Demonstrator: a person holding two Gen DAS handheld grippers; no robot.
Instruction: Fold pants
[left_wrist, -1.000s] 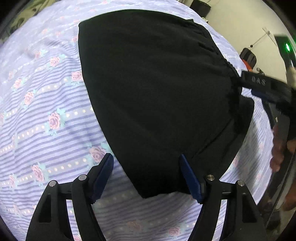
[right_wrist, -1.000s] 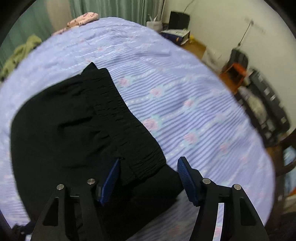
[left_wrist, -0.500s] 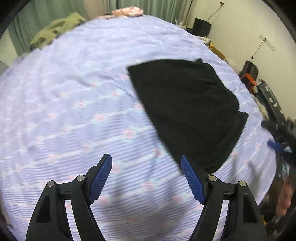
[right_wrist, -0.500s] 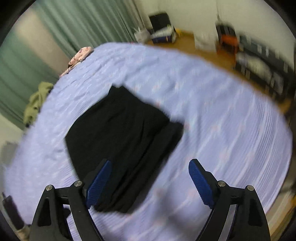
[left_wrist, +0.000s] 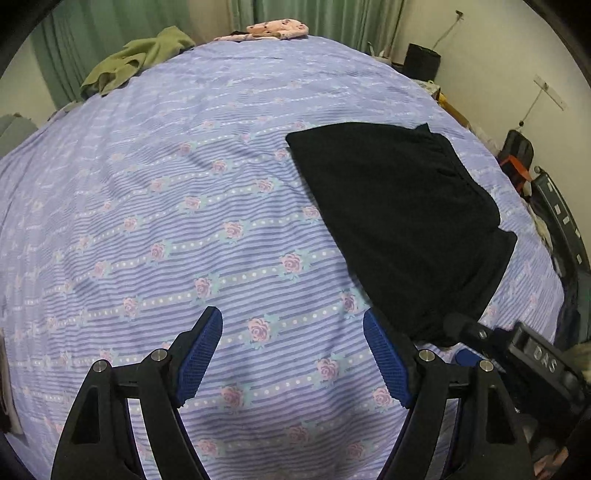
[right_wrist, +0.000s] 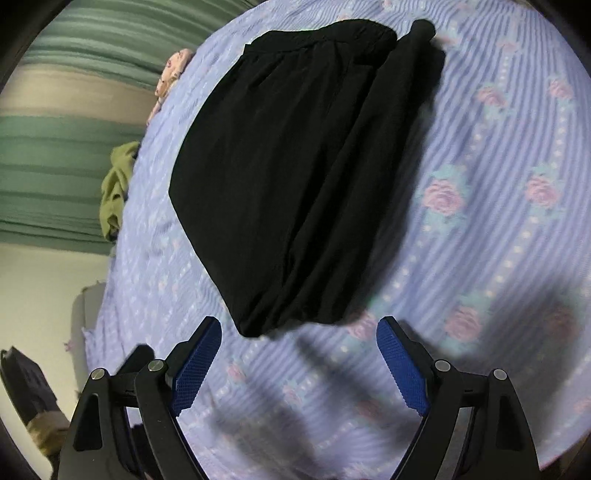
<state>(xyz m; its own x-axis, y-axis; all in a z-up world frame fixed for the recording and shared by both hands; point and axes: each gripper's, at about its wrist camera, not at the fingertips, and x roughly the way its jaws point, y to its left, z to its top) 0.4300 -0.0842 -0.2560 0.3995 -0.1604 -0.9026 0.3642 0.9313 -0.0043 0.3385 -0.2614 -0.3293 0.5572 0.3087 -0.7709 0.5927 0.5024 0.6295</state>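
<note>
The black pants (left_wrist: 399, 221) lie folded into a compact block on the lilac floral bedsheet (left_wrist: 184, 221), at the right of the left wrist view. My left gripper (left_wrist: 293, 354) is open and empty, held above the sheet to the near left of the pants. In the right wrist view the pants (right_wrist: 295, 166) fill the upper middle, and my right gripper (right_wrist: 299, 365) is open and empty just short of their near edge. The right gripper's body also shows in the left wrist view (left_wrist: 517, 362) by the pants' near corner.
A green garment (left_wrist: 136, 59) and a pink floral cloth (left_wrist: 277, 29) lie at the bed's far edge before green curtains. Bags and black furniture (left_wrist: 554, 206) stand along the wall to the right of the bed. The bed's right edge is close to the pants.
Both grippers have pulled back and up from the pants, which lay between their fingers a second ago. The pants stay folded on the bed. The right wrist view has rotated.
</note>
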